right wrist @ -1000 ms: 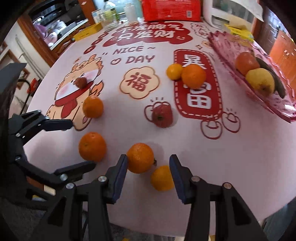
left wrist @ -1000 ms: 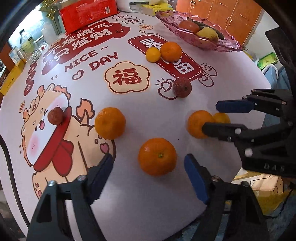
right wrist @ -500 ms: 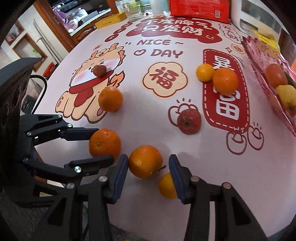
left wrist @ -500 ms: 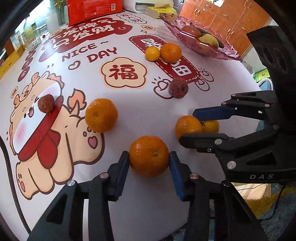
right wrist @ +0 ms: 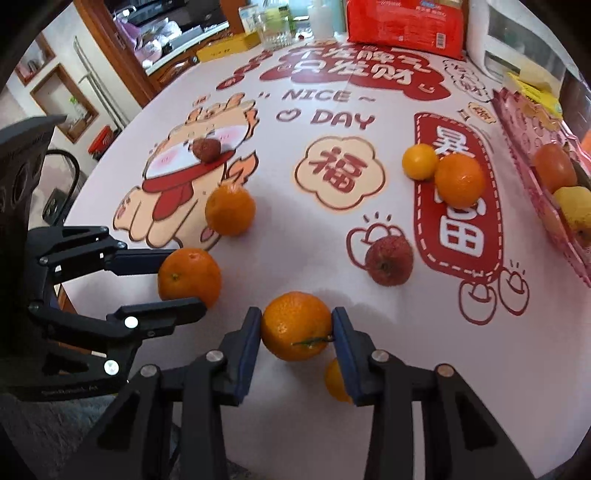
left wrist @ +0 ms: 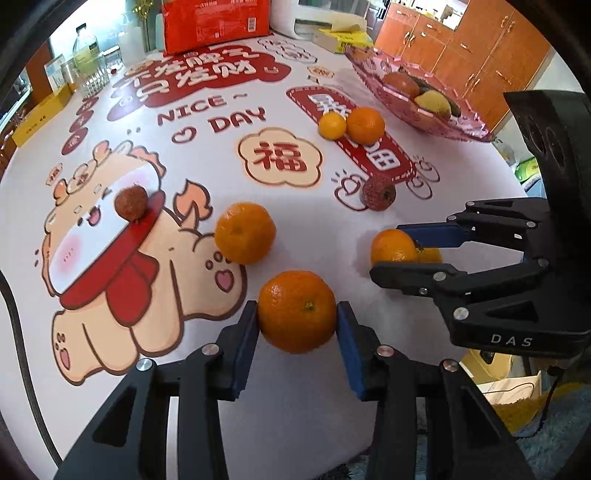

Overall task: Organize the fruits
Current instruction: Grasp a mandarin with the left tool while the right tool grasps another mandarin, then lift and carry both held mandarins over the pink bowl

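Note:
My left gripper [left wrist: 297, 317] is shut on a mandarin [left wrist: 297, 310] near the table's front edge; it also shows in the right wrist view [right wrist: 177, 284] around that mandarin [right wrist: 189, 274]. My right gripper [right wrist: 297, 328] is shut on a stemmed mandarin [right wrist: 296, 325]; it also shows in the left wrist view [left wrist: 399, 249], holding that fruit [left wrist: 392, 246]. A small orange fruit [right wrist: 334, 380] lies beside the right gripper's right finger. Another mandarin [left wrist: 245, 232], a red apple [right wrist: 388, 260], a brown fruit [left wrist: 131, 202] and two more citrus fruits [left wrist: 365, 124] lie on the table.
A pink fruit tray [left wrist: 443, 127] with an orange-red fruit and a yellow one stands at the far right. A red package [left wrist: 216, 22], bottles and boxes line the far edge. The tablecloth [left wrist: 284, 158] bears red prints.
Both grippers have closed on their mandarins: the left from wide open, the right from loosely around its fruit. Both views have shifted slightly over the table.

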Demonstrator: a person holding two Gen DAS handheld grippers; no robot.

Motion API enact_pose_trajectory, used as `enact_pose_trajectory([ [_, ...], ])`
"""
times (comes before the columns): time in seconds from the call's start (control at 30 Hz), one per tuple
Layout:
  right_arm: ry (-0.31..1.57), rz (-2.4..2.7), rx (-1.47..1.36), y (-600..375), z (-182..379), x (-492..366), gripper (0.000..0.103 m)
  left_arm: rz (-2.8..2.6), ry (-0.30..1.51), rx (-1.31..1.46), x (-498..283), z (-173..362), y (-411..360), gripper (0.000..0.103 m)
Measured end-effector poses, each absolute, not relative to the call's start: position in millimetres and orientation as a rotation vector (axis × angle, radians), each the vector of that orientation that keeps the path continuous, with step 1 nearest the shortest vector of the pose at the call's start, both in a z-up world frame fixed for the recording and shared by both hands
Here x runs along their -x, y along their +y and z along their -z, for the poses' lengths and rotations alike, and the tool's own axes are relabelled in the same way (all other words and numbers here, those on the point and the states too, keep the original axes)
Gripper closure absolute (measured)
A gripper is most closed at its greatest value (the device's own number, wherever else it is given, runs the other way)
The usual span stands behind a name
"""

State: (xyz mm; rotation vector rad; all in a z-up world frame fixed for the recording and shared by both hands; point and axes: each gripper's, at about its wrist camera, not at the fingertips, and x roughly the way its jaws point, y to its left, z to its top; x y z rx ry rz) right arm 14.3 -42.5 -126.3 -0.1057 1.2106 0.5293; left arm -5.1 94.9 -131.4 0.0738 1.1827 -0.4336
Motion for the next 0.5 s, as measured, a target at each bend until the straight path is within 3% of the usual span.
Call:
enact_pose_trajectory([
  [0.5, 1.021, -0.448, 0.099, -77, 48, -22, 0.064, 0.445, 0.983, -0.079, -18, 42, 69, 0.063],
])
